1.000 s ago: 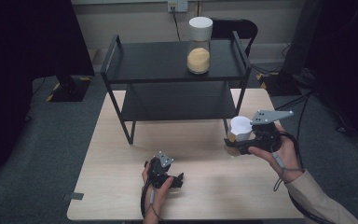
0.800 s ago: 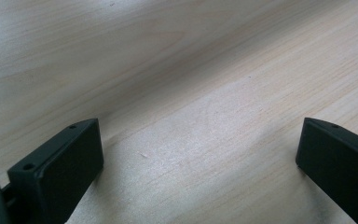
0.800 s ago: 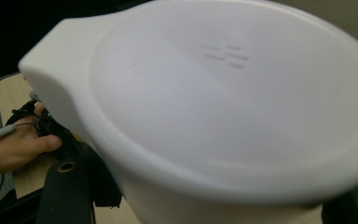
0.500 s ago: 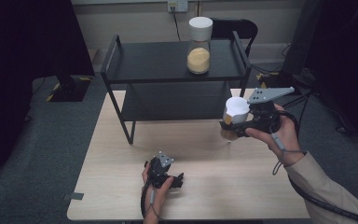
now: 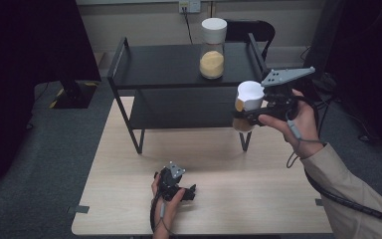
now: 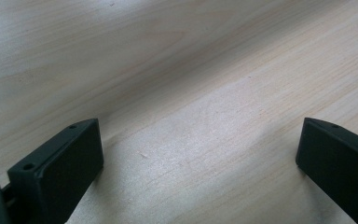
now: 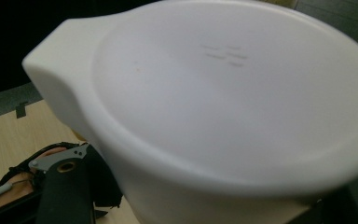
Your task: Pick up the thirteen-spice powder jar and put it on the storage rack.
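Observation:
My right gripper (image 5: 245, 118) is shut on a clear jar with a white lid (image 5: 249, 92) and yellow-orange contents. It holds the jar upright in the air by the right front post of the black two-tier rack (image 5: 169, 64), about level with the top shelf. The white lid (image 7: 233, 93) looms close in the right gripper view. A second, taller jar (image 5: 212, 50) with the same filling stands on the top shelf. My left gripper (image 5: 180, 188) rests low on the wooden table (image 5: 258, 189); its jaws stand wide open over bare wood (image 6: 200, 135).
The rack stands at the table's far half, and its lower shelf (image 5: 179, 112) is bare. A black chair (image 5: 251, 30) is behind it. Grey carpet surrounds the table. The person's right sleeve (image 5: 348, 184) crosses the right front corner.
The right hand has lifted the jar from just above the table up to the height of the top shelf. The left hand has stayed where it was.

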`<act>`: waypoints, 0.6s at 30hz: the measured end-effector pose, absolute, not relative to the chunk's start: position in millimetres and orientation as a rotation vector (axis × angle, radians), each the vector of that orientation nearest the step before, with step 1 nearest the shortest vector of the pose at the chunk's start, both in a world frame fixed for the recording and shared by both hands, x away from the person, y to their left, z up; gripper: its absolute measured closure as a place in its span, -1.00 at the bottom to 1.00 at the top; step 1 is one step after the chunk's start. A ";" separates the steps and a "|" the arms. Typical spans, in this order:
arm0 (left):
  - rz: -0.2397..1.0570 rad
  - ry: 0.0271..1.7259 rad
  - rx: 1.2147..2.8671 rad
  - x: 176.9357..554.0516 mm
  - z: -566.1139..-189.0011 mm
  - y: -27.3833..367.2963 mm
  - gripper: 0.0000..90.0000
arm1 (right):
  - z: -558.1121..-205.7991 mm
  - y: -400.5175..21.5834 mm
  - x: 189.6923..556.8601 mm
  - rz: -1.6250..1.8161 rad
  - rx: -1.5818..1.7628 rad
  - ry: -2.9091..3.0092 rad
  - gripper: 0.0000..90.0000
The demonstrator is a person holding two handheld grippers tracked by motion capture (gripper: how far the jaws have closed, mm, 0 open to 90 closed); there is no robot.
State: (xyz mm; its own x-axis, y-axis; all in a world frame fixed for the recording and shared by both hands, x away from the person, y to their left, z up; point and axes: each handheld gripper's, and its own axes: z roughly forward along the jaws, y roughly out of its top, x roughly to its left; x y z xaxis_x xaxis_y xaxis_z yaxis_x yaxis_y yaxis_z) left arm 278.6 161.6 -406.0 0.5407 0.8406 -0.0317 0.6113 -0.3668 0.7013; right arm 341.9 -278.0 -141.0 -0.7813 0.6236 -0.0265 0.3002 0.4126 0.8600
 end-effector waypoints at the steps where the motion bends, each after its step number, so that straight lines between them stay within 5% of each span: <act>1: 0.439 1.168 2.107 278.7 -405.9 161.6 -1.00 | -138.3 -277.1 342.6 1.309 0.796 2.330 -0.33; 18: 0.439 1.168 2.107 278.7 -405.9 161.6 -1.00 | -103.7 -265.4 353.9 1.300 0.827 2.269 -0.33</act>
State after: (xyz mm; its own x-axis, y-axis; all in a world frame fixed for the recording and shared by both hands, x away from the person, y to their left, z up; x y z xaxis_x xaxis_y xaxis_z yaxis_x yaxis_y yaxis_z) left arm 278.7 161.6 -405.9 0.5408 0.8406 -0.0318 0.6115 -0.3669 0.7010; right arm 353.9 -265.4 -103.7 -0.7468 0.6634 -0.0468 0.2948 0.3934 0.8708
